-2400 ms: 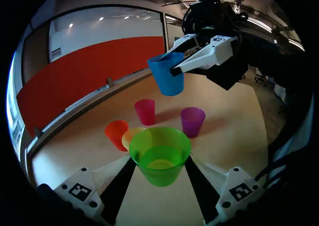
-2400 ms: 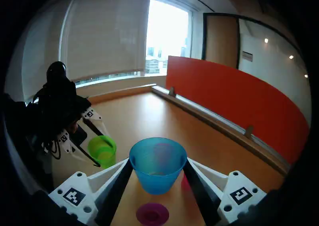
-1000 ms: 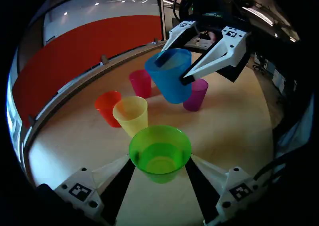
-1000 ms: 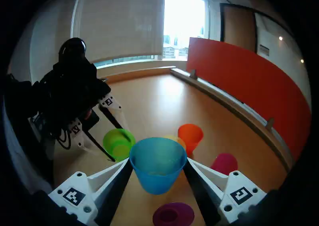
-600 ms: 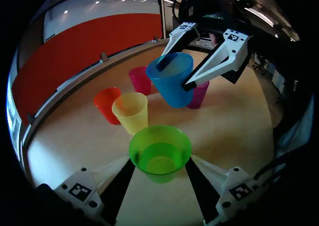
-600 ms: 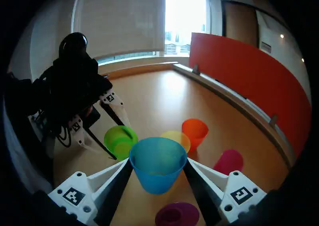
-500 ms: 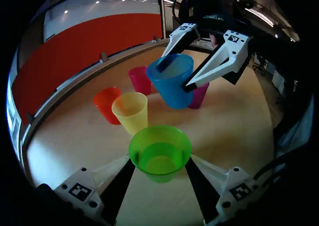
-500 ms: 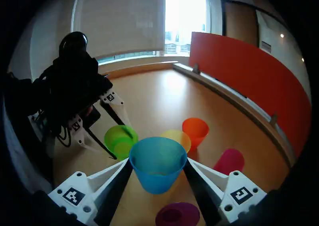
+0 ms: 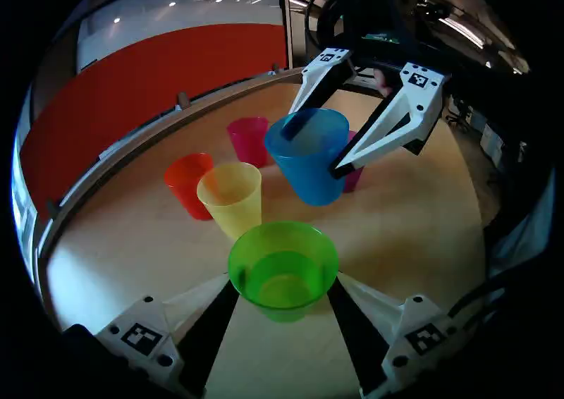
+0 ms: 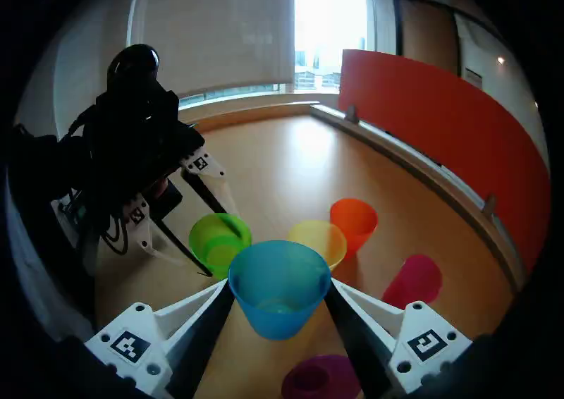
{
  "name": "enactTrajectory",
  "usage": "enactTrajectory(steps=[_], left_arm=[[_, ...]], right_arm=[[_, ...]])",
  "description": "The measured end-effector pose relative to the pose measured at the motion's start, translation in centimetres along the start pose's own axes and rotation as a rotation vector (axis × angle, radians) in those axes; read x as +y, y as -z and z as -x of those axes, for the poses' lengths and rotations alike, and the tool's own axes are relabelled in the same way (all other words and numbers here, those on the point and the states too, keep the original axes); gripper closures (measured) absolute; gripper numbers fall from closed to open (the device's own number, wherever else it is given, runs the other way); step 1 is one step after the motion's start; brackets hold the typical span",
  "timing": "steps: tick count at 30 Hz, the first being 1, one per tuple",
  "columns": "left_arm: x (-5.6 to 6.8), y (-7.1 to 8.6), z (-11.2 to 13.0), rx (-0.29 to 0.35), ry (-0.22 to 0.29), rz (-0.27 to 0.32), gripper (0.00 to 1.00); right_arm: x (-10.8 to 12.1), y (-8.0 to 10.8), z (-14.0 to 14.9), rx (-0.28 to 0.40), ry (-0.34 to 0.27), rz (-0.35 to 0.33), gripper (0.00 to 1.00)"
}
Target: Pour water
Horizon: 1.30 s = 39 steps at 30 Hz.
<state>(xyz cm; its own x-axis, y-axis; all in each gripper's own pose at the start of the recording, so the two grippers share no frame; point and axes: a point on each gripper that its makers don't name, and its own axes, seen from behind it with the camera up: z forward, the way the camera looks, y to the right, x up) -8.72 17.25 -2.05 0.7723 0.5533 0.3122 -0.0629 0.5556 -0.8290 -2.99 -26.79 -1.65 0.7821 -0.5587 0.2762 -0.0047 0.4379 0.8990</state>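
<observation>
The left tongs pinch a green cup: one finger presses on each side of its wall, just under the rim. The cup is upright and its mouth is open to the camera. A paler disc shows at its bottom, but one cannot tell if this is water.

The right tongs pinch a blue cup in the same way, with both fingers against its wall. In the left gripper view this blue cup hangs in the air above the worktop and leans a little. If any water is in it cannot be told.

A yellow cup stands upright on the worktop and serves here as the landmark. In the left gripper view:

- The green cup is in front of the yellow cup, nearer to the camera and a little to the right.
- The blue cup is to the right of the yellow cup and higher, near it but apart.
- An orange cup stands just beside the yellow cup on its left.
- A pink cup stands behind the yellow cup.
- A purple cup stands farther to the right of the yellow cup, mostly hidden behind the blue cup.
- A red partition runs along the worktop's far edge, well behind the yellow cup.
</observation>
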Motion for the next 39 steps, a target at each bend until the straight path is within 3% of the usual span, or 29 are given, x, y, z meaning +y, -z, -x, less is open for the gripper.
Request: enactTrajectory(steps=[33, 39], left_arm=[[0.0, -0.2, 1.6, -0.010, 0.030, 0.007, 0.17], [-0.2, -0.2, 2.2, -0.025, 0.016, 0.000, 0.14]], right_arm=[[-0.9, -1.5, 0.6, -0.029, 0.025, -0.006, 0.09], [-1.2, -1.8, 1.0, -0.037, 0.023, -0.010, 0.09]])
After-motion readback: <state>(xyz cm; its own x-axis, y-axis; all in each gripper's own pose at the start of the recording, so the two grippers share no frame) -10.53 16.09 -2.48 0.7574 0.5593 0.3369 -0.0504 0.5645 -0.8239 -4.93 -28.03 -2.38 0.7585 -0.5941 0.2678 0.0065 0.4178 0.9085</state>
